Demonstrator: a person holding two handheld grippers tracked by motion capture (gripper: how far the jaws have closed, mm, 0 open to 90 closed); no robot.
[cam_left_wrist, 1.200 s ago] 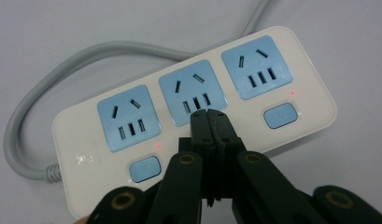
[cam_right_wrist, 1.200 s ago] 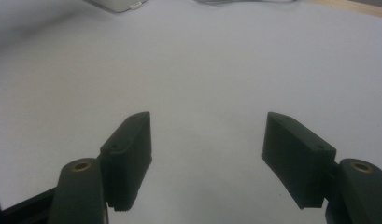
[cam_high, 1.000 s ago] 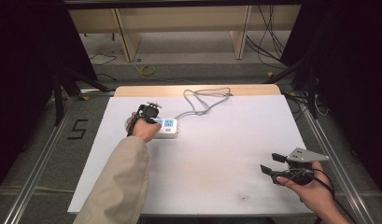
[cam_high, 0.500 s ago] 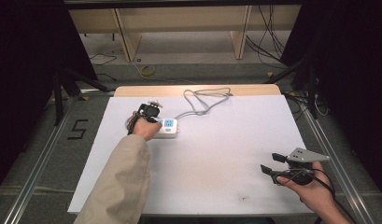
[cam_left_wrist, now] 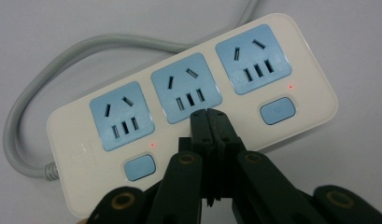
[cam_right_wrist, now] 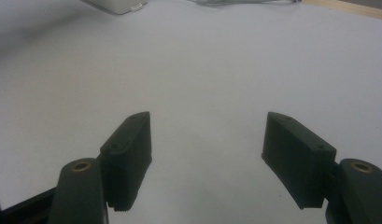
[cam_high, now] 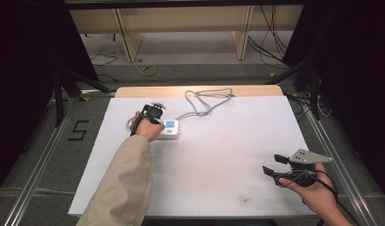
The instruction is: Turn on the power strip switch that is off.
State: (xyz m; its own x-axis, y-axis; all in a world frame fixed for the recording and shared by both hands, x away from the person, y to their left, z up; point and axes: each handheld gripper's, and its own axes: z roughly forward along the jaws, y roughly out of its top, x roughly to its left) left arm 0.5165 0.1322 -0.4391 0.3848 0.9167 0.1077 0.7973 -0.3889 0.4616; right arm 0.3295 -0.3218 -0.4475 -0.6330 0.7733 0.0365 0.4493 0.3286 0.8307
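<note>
Left gripper (cam_left_wrist: 208, 114) (jaws pressed together, empty) tips over power strip's (cam_left_wrist: 193, 112) middle socket.

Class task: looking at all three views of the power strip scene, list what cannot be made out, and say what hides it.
- Middle switch of the power strip: left gripper view, covered by the shut left gripper.
- Strip's near edge: cut off behind the fingers.
- Cable plug end: high view, too small to tell.
- Strip's body: right gripper view, cut by the top edge.
</note>
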